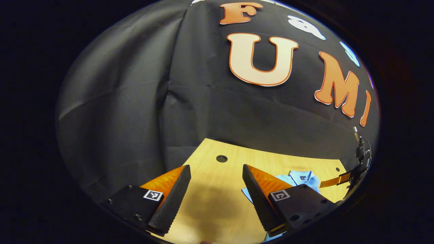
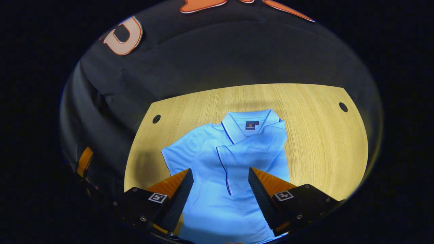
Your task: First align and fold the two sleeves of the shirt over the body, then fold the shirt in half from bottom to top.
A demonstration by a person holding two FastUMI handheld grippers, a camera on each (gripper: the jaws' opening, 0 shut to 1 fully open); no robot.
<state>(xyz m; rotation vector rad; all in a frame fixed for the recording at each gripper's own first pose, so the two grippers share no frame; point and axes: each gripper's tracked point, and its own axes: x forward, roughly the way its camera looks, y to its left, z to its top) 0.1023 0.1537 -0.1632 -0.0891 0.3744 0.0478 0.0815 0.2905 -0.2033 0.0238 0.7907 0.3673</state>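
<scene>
Both grippers hang with fingers spread and nothing between them — the right gripper (image 2: 220, 189) above the light-blue shirt (image 2: 234, 156), the left gripper (image 1: 217, 189) over bare wooden table (image 1: 210, 203) beside it. That shirt lies flat, collar toward the wall; one sleeve (image 2: 261, 149) is folded across the body, the other sleeve (image 2: 179, 152) spread out sideways.

Light: overhead, table (image 2: 315, 135) bright, wall dim | Shadows: soft gripper shadow on table | Optics: fisheye bending at edges, focus sharp
</scene>
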